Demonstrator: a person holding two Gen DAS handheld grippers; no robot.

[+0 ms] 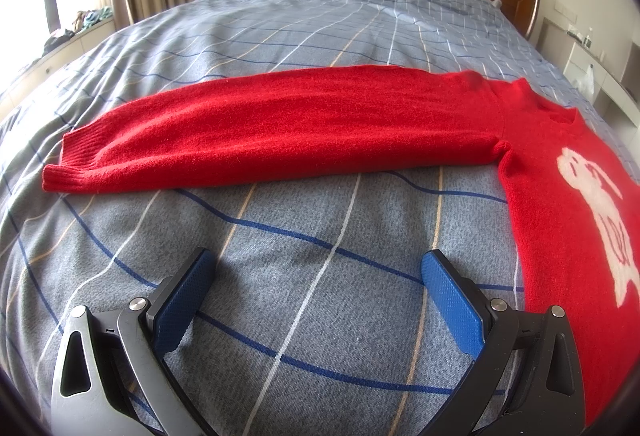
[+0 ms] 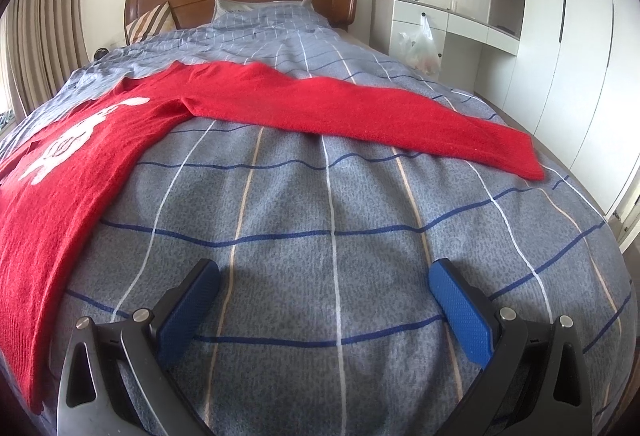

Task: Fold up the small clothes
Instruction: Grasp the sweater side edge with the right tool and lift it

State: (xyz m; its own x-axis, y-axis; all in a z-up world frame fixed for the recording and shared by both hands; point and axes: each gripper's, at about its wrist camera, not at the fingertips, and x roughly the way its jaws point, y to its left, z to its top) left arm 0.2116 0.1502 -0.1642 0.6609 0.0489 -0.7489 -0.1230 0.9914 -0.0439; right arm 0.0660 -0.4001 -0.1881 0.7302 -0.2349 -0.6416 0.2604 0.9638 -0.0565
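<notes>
Both grippers, left gripper (image 1: 318,268) and right gripper (image 2: 324,278), stand wide, empty, above the checked duvet (image 1: 304,316). Red sweater (image 1: 280,127) lies spread flat; its body is cut off by each frame edge.

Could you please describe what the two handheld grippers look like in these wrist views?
The left gripper and right gripper look alike: each has two flat blue pads with a fine dotted texture, backed by black finger mounts on grey and black linkage arms joined by round silver pins. No cables, hands or sleeves show.
</notes>
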